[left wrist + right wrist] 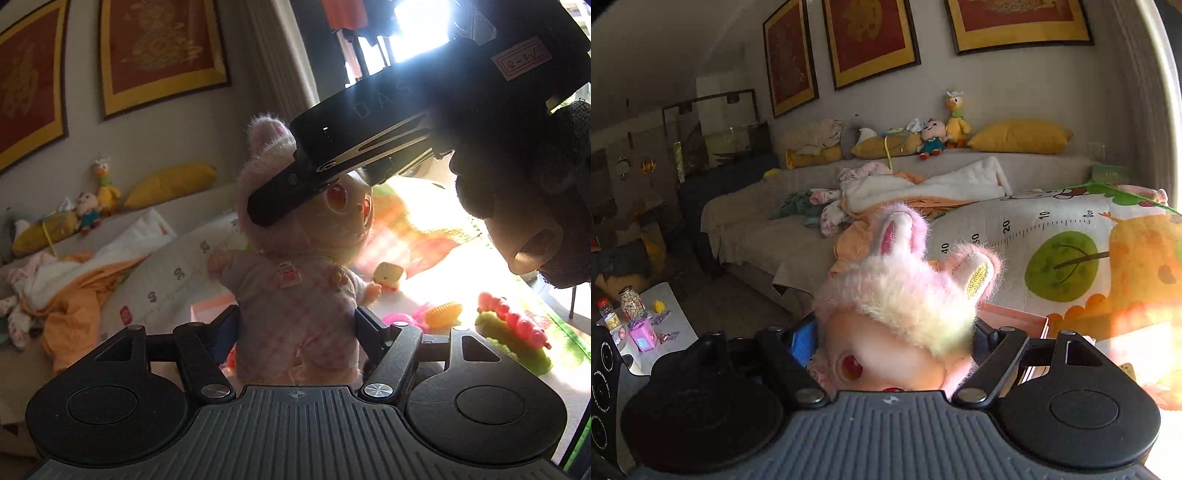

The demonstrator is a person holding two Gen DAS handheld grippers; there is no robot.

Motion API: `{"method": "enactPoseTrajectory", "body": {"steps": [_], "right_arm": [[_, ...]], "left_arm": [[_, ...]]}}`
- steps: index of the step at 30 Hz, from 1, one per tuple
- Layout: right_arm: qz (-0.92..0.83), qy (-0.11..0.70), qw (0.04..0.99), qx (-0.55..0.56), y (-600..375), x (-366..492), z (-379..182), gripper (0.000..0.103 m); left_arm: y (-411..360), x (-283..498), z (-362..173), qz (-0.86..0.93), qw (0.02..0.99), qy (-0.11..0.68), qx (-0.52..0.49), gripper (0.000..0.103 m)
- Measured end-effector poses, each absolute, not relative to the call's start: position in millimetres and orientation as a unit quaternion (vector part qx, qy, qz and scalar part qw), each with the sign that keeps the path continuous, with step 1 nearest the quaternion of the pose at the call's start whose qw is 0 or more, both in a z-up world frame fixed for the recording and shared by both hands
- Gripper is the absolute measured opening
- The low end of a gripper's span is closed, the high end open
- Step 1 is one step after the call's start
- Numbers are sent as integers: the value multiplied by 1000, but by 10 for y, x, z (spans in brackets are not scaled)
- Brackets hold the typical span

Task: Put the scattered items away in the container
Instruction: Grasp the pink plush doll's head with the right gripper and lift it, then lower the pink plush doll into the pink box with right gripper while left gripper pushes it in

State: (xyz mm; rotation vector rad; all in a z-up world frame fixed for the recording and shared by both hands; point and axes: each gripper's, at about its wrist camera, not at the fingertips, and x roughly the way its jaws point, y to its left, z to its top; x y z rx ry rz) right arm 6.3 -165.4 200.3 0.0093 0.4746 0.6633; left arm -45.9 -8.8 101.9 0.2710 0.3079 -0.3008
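Observation:
A pink plush doll with bunny ears, red eyes and a dotted outfit hangs between both grippers. My left gripper is shut on its body at the waist. In the left wrist view a finger of the right gripper lies across the doll's forehead, held by a gloved hand. In the right wrist view my right gripper is shut on the doll's furry head. A salmon-pink box shows just behind the head. A corn toy, a red caterpillar toy and a small yellow toy lie on the mat.
A cartoon play mat with a ruler print lies below. Behind it a sofa carries clothes, yellow cushions and plush toys. A small white table with jars stands at the left. Strong sunlight washes out the right side.

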Motion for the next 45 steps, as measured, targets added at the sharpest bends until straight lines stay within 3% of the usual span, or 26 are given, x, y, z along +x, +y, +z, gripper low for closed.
{"method": "enactPoseTrajectory", "body": {"steps": [7, 16, 19, 23, 28, 34, 40, 45], "right_arm": [[337, 307, 889, 29, -1242, 1299, 1675, 79], [356, 408, 836, 89, -1269, 2126, 955, 79], [355, 406, 839, 75, -1341, 2157, 963, 82], [353, 365, 857, 87, -1617, 2122, 1179, 82], [351, 307, 881, -84, -1640, 1739, 1375, 82], [403, 343, 812, -249, -1109, 1355, 1117, 77], [391, 398, 800, -221, -837, 1616, 790, 85], [390, 392, 801, -231, -784, 1574, 863, 76]], "left_arm": [[392, 542, 862, -126, 958, 237, 104, 73], [602, 1136, 571, -156, 935, 314, 55, 90], [614, 1190, 610, -161, 932, 323, 43, 79], [702, 1271, 682, -158, 935, 315, 31, 76], [938, 1165, 915, -163, 943, 291, -19, 74], [1089, 1327, 1004, -153, 940, 296, -68, 72], [1068, 1259, 1009, -164, 935, 310, -60, 73], [1033, 1214, 1029, -153, 937, 310, -42, 71]]}}
